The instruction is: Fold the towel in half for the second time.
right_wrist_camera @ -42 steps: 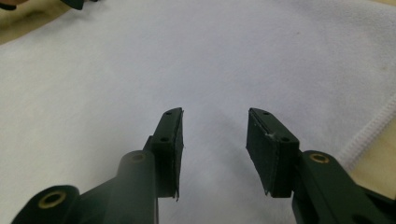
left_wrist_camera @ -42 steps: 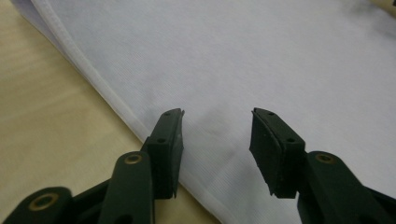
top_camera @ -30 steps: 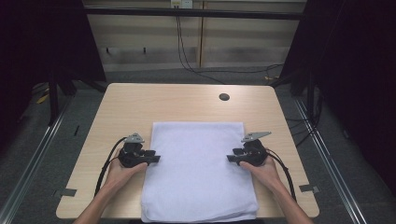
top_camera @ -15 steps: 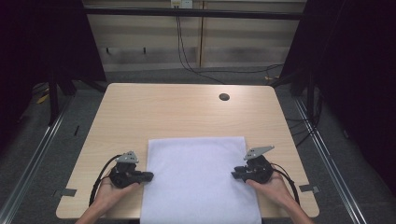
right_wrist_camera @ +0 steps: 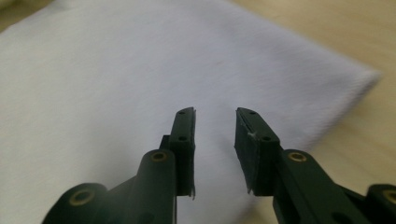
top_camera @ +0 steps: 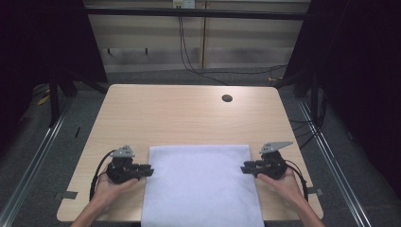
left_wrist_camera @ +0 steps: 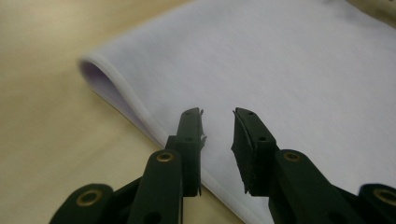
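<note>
White folded cloth [top_camera: 202, 187], a flat rectangle of soft fabric, lies on the near half of the light wooden table [top_camera: 189, 118], its near edge running out of the bottom of the high view. Left black two-jaw gripper [top_camera: 147, 171] sits just off the cloth's left edge, right black two-jaw gripper [top_camera: 246, 167] at its right edge (both held level, pointing inward). Each pair of jaws has just been opening and now stands partly apart, with nothing between the pads. A small dark round hole [top_camera: 227, 98] marks the table's far side.
</note>
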The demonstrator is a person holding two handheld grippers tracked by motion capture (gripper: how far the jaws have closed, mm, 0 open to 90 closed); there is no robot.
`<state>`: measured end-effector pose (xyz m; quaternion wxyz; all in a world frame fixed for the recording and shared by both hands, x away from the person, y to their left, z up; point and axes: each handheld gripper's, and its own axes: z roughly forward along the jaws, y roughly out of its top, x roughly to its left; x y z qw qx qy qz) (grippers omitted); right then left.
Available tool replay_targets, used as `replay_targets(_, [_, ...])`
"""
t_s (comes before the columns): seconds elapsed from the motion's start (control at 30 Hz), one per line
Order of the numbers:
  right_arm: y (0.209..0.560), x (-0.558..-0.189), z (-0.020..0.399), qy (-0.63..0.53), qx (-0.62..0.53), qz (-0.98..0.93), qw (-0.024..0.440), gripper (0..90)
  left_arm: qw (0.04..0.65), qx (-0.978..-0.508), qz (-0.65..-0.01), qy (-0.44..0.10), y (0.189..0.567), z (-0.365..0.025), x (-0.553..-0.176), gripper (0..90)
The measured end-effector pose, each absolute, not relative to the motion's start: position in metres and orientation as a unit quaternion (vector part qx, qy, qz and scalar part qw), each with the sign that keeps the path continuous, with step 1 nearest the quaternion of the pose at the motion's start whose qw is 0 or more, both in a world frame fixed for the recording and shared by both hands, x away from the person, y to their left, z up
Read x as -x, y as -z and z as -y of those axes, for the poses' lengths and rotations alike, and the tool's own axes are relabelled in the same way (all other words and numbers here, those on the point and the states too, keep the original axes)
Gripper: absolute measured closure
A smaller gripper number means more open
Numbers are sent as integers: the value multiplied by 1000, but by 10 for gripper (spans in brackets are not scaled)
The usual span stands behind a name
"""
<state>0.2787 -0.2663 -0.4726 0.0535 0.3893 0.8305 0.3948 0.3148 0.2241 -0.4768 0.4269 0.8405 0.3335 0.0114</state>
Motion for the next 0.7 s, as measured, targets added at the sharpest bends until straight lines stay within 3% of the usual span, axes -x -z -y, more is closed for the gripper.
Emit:
replay_targets(0.2, [473, -326, 284, -400, -424, -807, 93, 634, 438, -819, -369, -38, 475, -228, -357, 700])
replay_targets(0.53, [490, -357, 280, -380, -437, -809, 96, 587, 436, -822, -365, -33, 484, -221, -383, 622])
replay_targets(0.7, [504, -364, 289, -386, -451, -802, 69, 569, 421, -830, -365, -39, 491, -211, -384, 578])
